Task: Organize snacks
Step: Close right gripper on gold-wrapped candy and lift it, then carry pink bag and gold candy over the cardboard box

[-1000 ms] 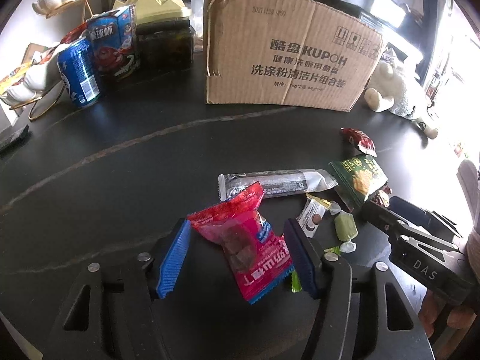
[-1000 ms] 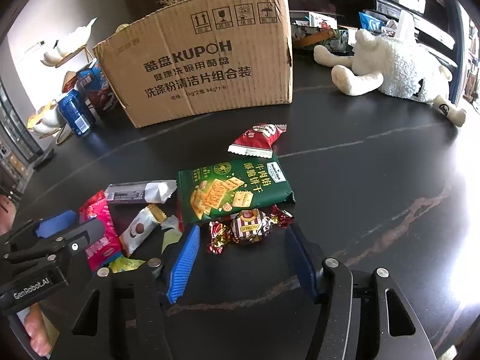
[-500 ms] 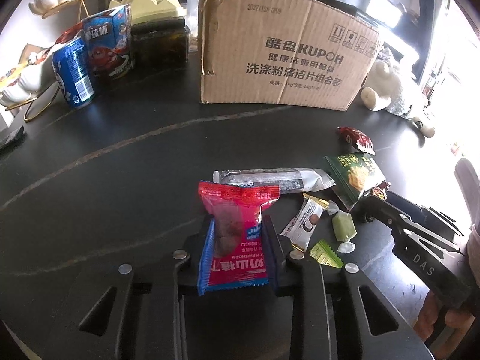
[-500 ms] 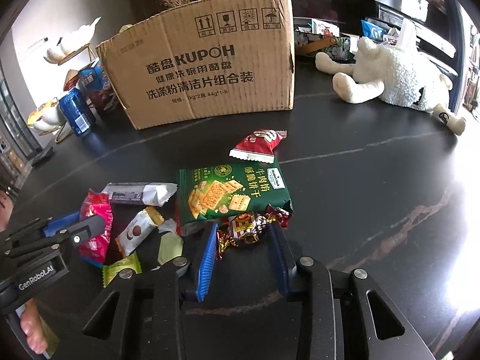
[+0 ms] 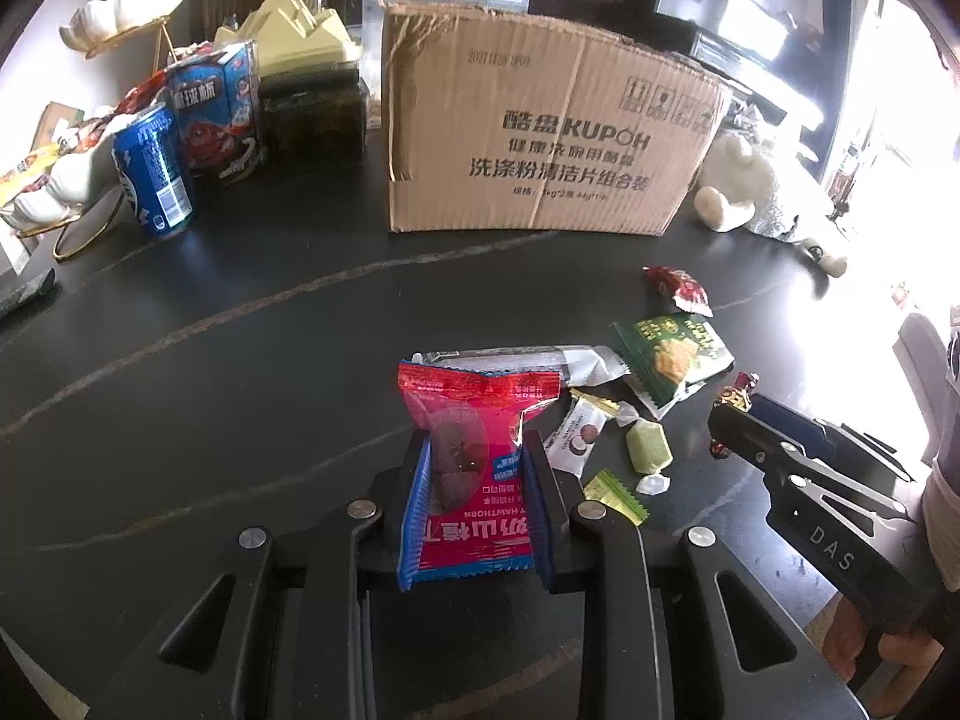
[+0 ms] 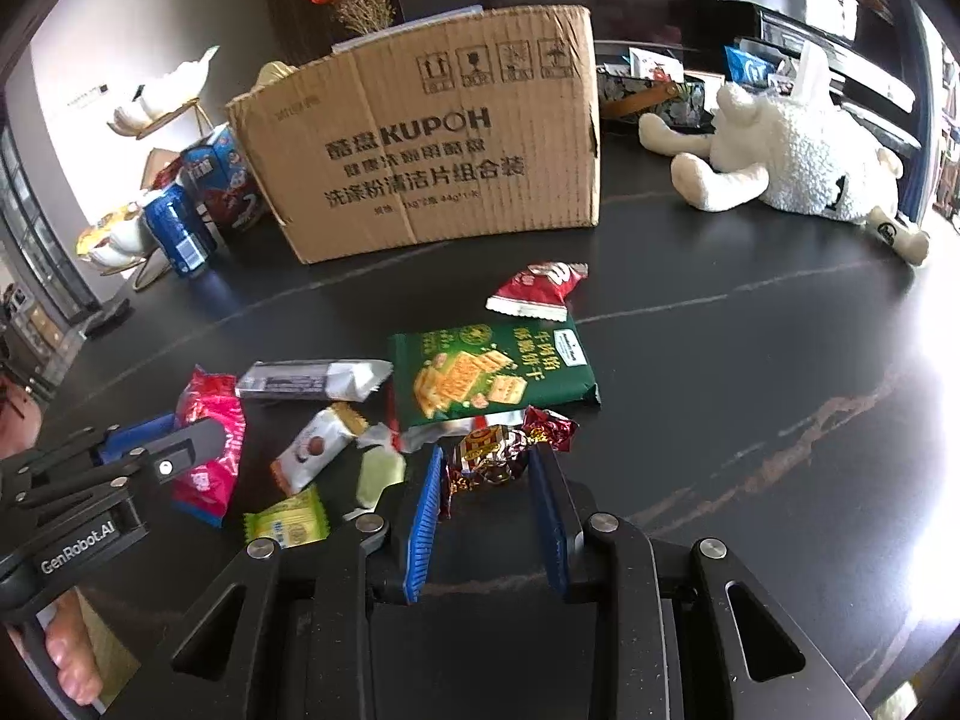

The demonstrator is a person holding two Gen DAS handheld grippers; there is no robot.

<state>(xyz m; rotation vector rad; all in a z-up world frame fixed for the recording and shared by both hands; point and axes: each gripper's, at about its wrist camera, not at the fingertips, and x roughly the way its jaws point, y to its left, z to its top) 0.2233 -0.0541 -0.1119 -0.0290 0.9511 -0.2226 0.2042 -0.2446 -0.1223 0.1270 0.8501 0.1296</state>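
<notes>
My left gripper (image 5: 477, 450) is shut on a red hawthorn snack pack (image 5: 474, 450) and holds it above the black table (image 5: 240, 360); it also shows in the right wrist view (image 6: 210, 444). My right gripper (image 6: 489, 462) is shut on a foil-wrapped chocolate candy (image 6: 498, 450). Loose snacks lie between them: a green cracker pack (image 6: 489, 378), a grey bar (image 6: 312, 379), a small red pack (image 6: 537, 291), a white candy (image 6: 312, 450), a pale green candy (image 6: 381, 474) and a yellow-green sachet (image 6: 288, 519). The open cardboard box (image 5: 546, 132) stands behind them.
A blue can (image 5: 153, 174), a blue carton (image 5: 216, 111) and a dark container (image 5: 315, 120) stand left of the box. A white plush sheep (image 6: 792, 162) lies at the right. White leaf dishes on gold stands (image 5: 129, 9) are at the far left.
Both grippers have closed, the left on the red pack and the right on the foil candy. The left has lifted the red pack off the table and stood it upright.
</notes>
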